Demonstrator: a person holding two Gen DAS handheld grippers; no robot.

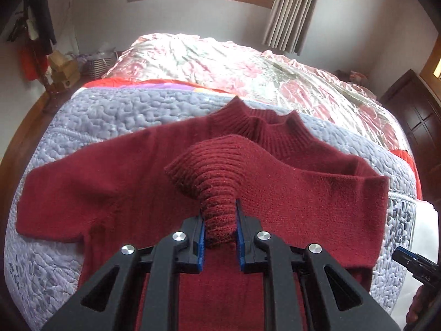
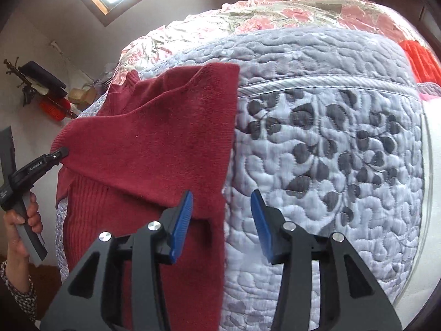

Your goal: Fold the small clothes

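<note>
Pinching a ribbed cuff between its blue pads, the left claw (image 1: pixel 219 222) holds one sleeve folded across the chest of the dark red knitted sweater (image 1: pixel 115 176). The right claw (image 2: pixel 220 215) gapes empty at the sweater's edge. Beneath lies a lavender quilted bedspread (image 2: pixel 317 143); farther off, a pink floral satin cover (image 1: pixel 220 66).

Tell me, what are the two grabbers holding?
The left gripper pinches the red sweater by the ribbed cuff of its folded-over sleeve. The right gripper is open, holding nothing.
</note>
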